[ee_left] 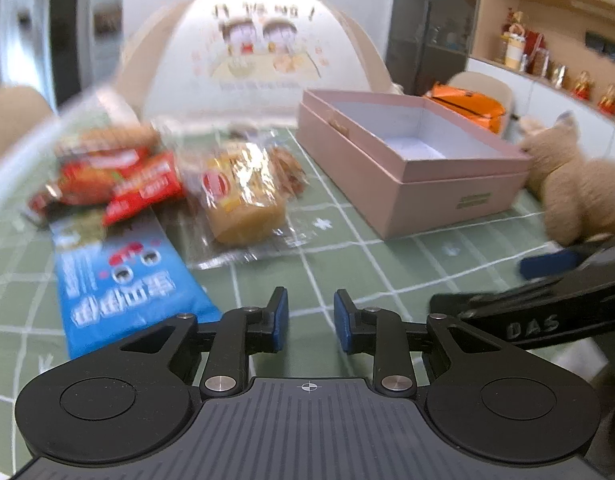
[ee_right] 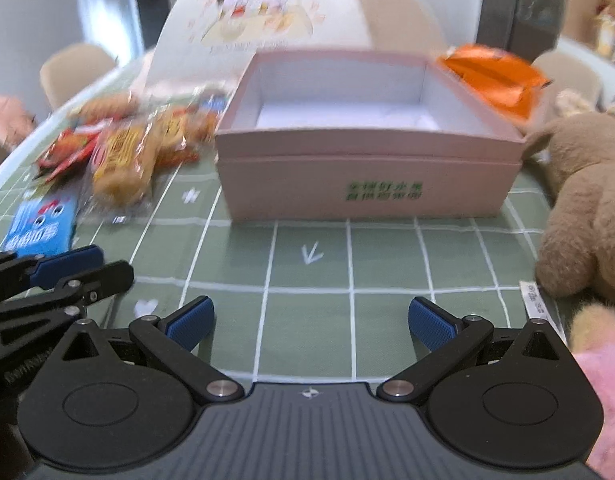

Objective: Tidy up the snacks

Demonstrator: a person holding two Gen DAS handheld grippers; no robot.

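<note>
On the green checked table [ee_left: 347,256], the empty pink box [ee_left: 411,160] sits at 1 o'clock from the left gripper [ee_left: 310,320]. Snacks lie at 11 o'clock, the blue packet [ee_left: 123,280] nearest, running lengthwise away. Left jaws narrow and empty; right gripper [ee_right: 311,322] spread wide, empty, farther off.

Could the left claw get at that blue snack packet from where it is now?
Probably yes. The blue packet lies flat on the table just ahead and left of the left claw, with nothing between them. The claw is empty, its jaws slightly apart.
</note>
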